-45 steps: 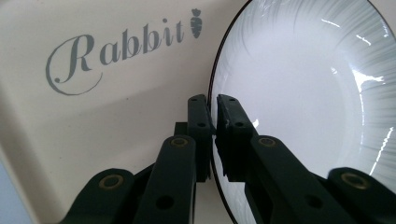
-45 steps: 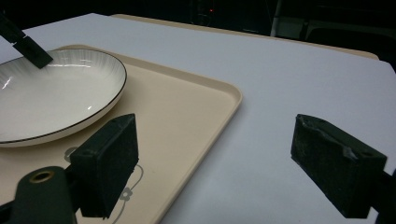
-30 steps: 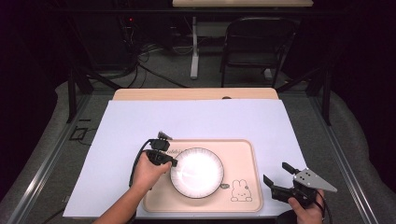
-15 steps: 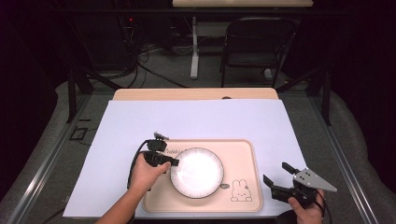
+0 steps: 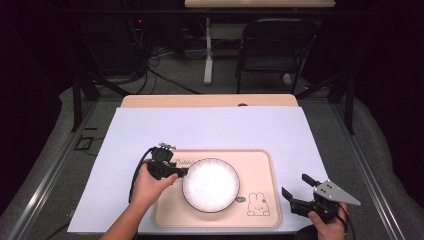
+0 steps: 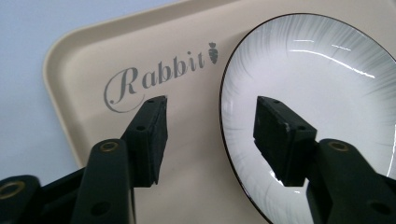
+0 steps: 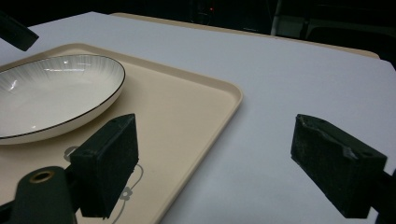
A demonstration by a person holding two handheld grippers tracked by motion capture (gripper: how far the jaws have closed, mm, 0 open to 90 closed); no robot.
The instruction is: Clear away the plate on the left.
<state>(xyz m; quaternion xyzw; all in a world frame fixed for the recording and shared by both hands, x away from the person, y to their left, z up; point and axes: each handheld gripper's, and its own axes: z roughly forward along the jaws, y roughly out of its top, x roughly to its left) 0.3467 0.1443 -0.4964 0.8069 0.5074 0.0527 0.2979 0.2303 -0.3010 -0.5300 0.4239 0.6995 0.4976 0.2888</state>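
Both jaws of our left tool stood wide astride the plate rim; we judged squeezing squarely best.

Plate on tray, left gripper at its left rim, right gripper right of tray.

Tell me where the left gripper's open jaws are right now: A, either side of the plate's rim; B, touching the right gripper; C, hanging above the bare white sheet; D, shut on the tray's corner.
A: in the left gripper view the left gripper has one jaw over the tray and the other over the plate, with the rim between them.
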